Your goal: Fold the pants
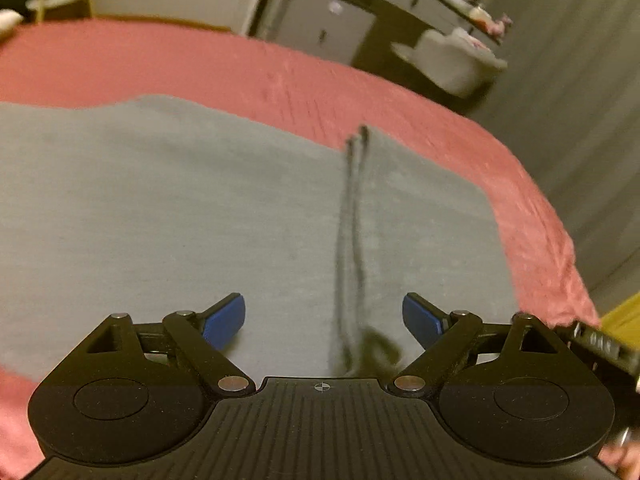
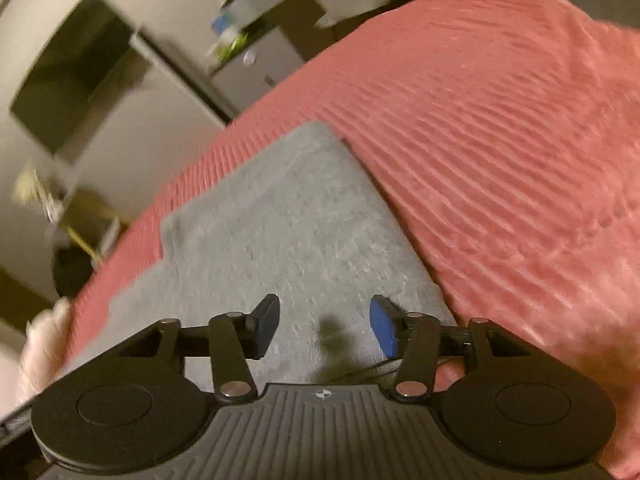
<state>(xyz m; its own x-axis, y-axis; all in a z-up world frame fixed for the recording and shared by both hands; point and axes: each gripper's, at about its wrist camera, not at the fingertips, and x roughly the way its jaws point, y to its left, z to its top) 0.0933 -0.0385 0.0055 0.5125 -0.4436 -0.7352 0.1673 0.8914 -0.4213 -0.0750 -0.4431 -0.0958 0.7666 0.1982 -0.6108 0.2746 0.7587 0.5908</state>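
Here, in the left wrist view, the left gripper (image 1: 324,316) hovers with its jaws wide apart and empty over the grey pants (image 1: 200,208), which lie flat on the pink bed (image 1: 240,64) with their dark drawstring (image 1: 352,220) trailing; better to grasp the cloth edge than the cord. In the right wrist view, the right gripper (image 2: 324,326) has its jaws apart, holding nothing, above a folded end of the pants (image 2: 288,208), so it should take both layers at the corner together.

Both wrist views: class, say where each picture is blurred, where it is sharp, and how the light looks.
Left wrist view: gripper sharp, pants and drawstring smeared, dim warm light. Right wrist view: gripper sharp, bedspread and room streaked by motion, edges bent by the fisheye.
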